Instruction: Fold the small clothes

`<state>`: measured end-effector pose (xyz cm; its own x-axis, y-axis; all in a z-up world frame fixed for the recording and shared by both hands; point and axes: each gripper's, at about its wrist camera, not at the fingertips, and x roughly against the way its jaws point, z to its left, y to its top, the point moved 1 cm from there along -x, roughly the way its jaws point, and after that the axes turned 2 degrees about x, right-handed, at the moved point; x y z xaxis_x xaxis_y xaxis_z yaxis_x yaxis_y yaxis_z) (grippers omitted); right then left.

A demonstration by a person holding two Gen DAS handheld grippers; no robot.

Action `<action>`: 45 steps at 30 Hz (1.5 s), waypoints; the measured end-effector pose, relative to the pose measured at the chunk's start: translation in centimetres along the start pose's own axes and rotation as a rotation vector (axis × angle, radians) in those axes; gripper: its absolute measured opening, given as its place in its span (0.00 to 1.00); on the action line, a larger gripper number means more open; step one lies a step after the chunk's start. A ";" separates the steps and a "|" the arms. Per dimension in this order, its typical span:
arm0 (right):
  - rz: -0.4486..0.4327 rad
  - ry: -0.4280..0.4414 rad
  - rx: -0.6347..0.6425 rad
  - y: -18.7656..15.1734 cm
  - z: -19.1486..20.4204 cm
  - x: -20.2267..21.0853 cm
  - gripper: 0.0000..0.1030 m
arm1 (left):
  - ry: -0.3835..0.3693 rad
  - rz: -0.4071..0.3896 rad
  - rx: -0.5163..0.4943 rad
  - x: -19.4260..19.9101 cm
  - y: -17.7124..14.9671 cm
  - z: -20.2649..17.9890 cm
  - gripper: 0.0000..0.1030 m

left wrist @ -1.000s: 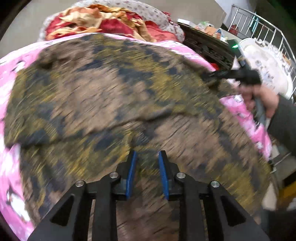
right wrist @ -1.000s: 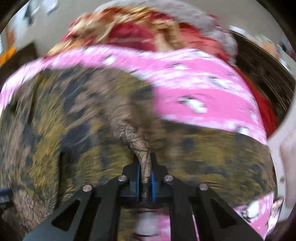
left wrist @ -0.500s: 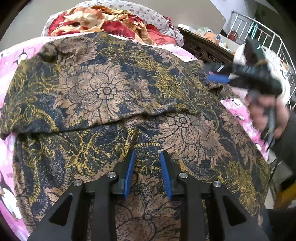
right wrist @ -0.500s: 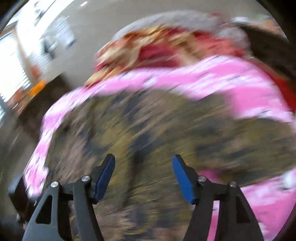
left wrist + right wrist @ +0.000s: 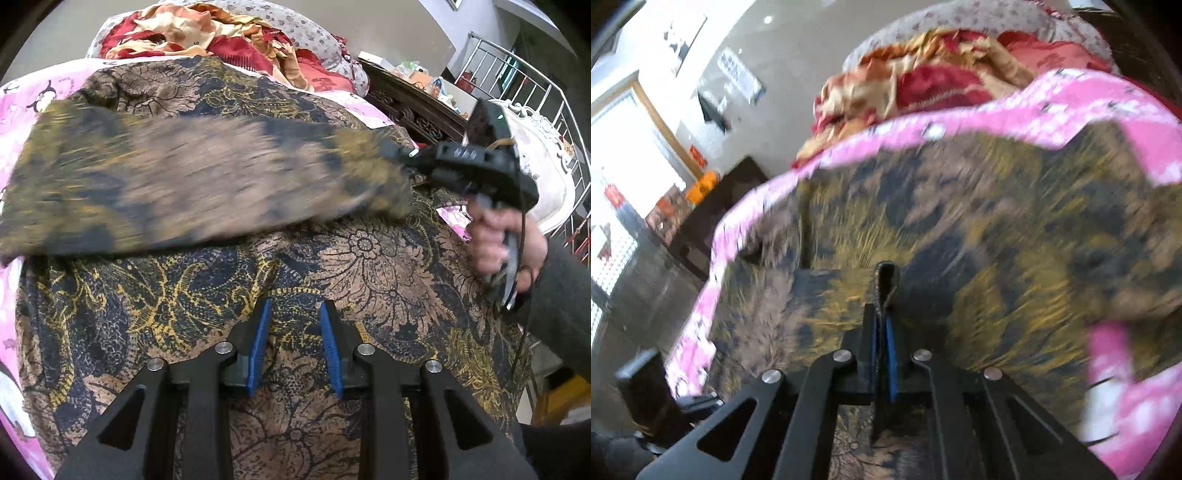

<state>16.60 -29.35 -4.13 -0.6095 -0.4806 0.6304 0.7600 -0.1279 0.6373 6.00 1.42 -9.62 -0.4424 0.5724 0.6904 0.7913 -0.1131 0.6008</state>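
Note:
A brown, black and gold batik garment (image 5: 369,258) lies spread over a pink printed bedsheet (image 5: 22,96). My left gripper (image 5: 293,332) rests low on its near part, the blue pads narrowly apart with a pucker of the cloth pinched between them. My right gripper (image 5: 402,158), held by a hand (image 5: 506,240) at the right, is shut on the garment's edge and carries a blurred flap (image 5: 184,184) across the middle. In the right wrist view the right gripper (image 5: 882,295) clamps a thin dark fold of the garment (image 5: 997,221).
A heap of red and gold bedding (image 5: 229,40) with a grey dotted pillow lies at the bed's far end. A dark carved cabinet (image 5: 413,107) and a white metal railing (image 5: 546,96) stand to the right. Dark furniture (image 5: 713,206) sits beyond the bed's left side.
The right gripper opened wide, then shut on the garment's right edge and now drags a flap leftward over the middle. The left gripper has kept its place and its grip.

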 end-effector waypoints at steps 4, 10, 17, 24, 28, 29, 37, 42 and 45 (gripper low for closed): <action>0.006 -0.132 -0.047 2.9 -3.8 2.1 0.04 | -0.001 0.000 0.001 0.1 0.0 0.1 0.08; 0.104 -0.242 0.000 3.0 -4.8 0.1 0.05 | -0.004 0.000 0.005 0.2 0.0 0.1 0.08; -0.110 -0.410 0.020 3.5 -2.5 5.0 0.23 | 0.130 -0.157 0.086 5.6 3.0 0.2 0.08; 0.058 -0.248 0.176 -0.8 1.3 0.3 0.23 | 0.204 -0.236 0.236 2.8 12.6 5.8 0.08; 0.097 -0.266 0.151 -2.6 0.0 -2.0 0.24 | 0.290 -0.155 0.475 -0.6 12.6 13.6 0.00; 0.099 -0.257 0.140 -2.6 -0.2 -1.9 0.24 | 0.242 -0.178 0.534 -0.7 11.8 15.1 0.00; 0.095 -0.225 0.115 -2.5 -0.4 -2.0 0.27 | 0.146 -0.225 0.476 4.2 9.2 11.0 0.00; 0.018 -0.250 0.078 -1.2 -0.2 1.4 0.29 | 0.205 -0.132 0.110 4.2 5.9 2.5 0.12; -0.168 -0.351 -0.002 0.4 -2.9 8.1 0.69 | 0.300 -0.037 -0.077 1.1 1.8 0.5 0.13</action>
<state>12.60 -35.83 -0.05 -0.7656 -0.1265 0.6307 0.6430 -0.1814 0.7441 7.17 2.26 -8.03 -0.5844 0.3130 0.7487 0.7432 -0.1640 0.6487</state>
